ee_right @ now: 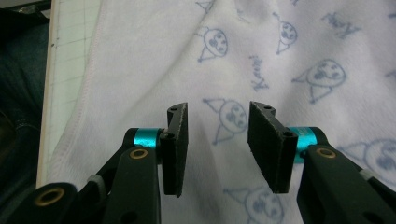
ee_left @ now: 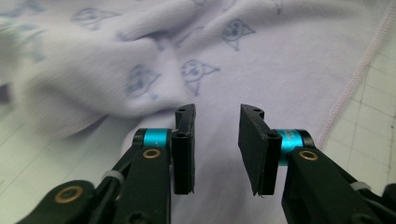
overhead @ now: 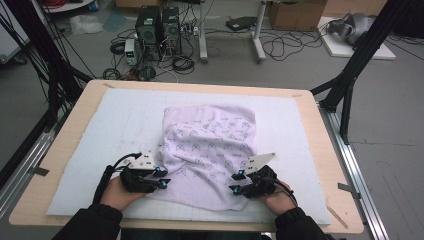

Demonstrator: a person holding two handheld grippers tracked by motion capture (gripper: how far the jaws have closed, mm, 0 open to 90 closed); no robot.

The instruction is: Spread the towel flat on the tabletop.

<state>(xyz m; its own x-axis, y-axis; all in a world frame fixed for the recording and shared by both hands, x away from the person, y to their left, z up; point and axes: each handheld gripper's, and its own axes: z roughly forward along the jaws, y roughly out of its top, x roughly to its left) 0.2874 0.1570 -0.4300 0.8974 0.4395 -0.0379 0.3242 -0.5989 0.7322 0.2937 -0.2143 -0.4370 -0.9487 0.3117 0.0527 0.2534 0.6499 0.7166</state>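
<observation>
1. One towel (overhead: 210, 145), pale lilac with little printed faces, lying rumpled on the white mat (overhead: 100, 130) mid-table.
2. Two grippers: left gripper (overhead: 162, 178) at the towel's near-left edge, right gripper (overhead: 236, 183) at its near-right edge.
3. Both have jaws spread apart, nothing pinched, just cloth underneath.
4. The left gripper view is blurry over the bunched fold, so the layers are hard to count.

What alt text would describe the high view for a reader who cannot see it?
A person's two open grippers, left gripper and right gripper, hover at the near edge of a rumpled printed towel on a white mat.
</observation>
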